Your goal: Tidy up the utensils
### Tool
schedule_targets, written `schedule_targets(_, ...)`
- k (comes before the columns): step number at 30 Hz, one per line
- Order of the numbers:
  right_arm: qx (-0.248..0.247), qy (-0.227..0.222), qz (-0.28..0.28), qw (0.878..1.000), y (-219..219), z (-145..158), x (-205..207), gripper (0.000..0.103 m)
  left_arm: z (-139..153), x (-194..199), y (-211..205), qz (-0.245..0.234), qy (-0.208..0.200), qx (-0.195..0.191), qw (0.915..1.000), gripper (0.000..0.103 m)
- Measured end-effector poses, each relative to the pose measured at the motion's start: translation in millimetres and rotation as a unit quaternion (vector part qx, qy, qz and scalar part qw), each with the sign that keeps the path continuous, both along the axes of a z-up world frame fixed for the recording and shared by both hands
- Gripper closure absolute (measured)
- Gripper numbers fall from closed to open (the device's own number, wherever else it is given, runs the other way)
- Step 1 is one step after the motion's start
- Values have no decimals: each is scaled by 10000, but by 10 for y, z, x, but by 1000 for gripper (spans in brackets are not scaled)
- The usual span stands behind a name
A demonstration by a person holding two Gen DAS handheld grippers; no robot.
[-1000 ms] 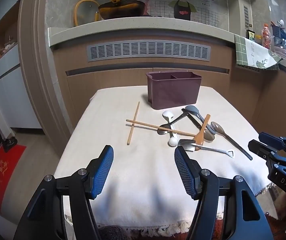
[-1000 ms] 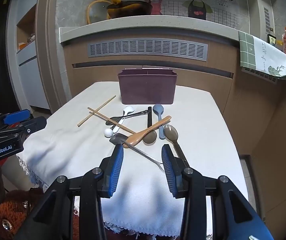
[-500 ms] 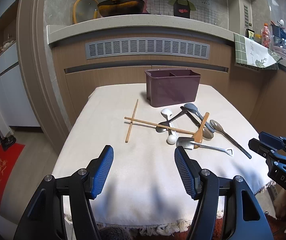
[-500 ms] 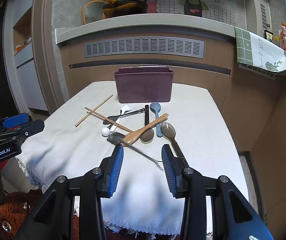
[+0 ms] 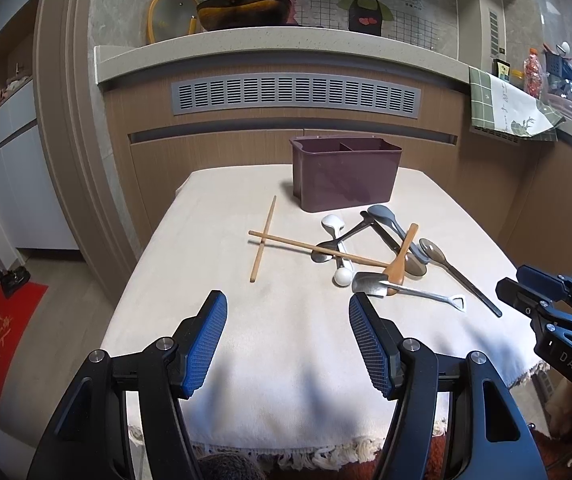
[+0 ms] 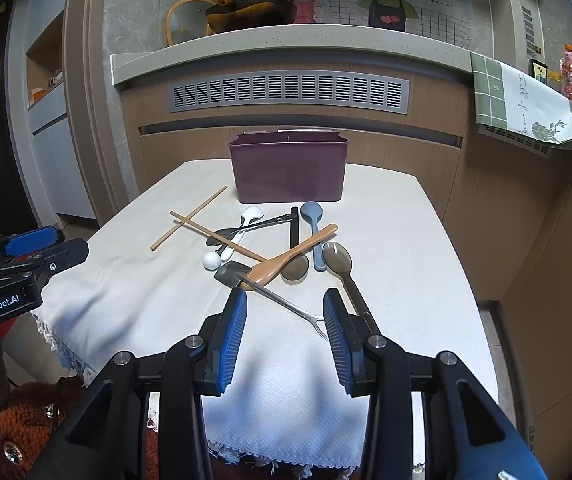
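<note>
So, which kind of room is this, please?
Most likely a home kitchen. A frying pan and glass lid stand on the stone counter, a tea towel hangs over its edge, and utensils lie by a caddy on the table.

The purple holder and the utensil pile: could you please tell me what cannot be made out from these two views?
- Purple holder: in the right wrist view the front wall hides its inside; the left wrist view shows a divider, floor unseen.
- Dark-handled spoon: in the right wrist view its handle end runs behind a pad of the right tongs.
- Metal shovel spoon: the wooden spoon covers part of its bowl.
</note>
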State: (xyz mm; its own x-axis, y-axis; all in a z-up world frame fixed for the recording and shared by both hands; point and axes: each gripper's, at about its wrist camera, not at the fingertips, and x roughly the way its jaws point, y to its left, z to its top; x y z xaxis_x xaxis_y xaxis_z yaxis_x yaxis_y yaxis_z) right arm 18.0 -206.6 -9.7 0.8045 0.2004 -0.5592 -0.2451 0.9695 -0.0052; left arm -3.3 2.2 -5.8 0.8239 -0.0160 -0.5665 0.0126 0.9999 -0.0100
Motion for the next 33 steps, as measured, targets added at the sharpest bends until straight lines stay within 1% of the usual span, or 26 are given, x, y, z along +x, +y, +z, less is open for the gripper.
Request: schedule_targets(33,-11,79,29,10000,9,-10,6,66,5,-10,-3,-3,27,-47,10000,39)
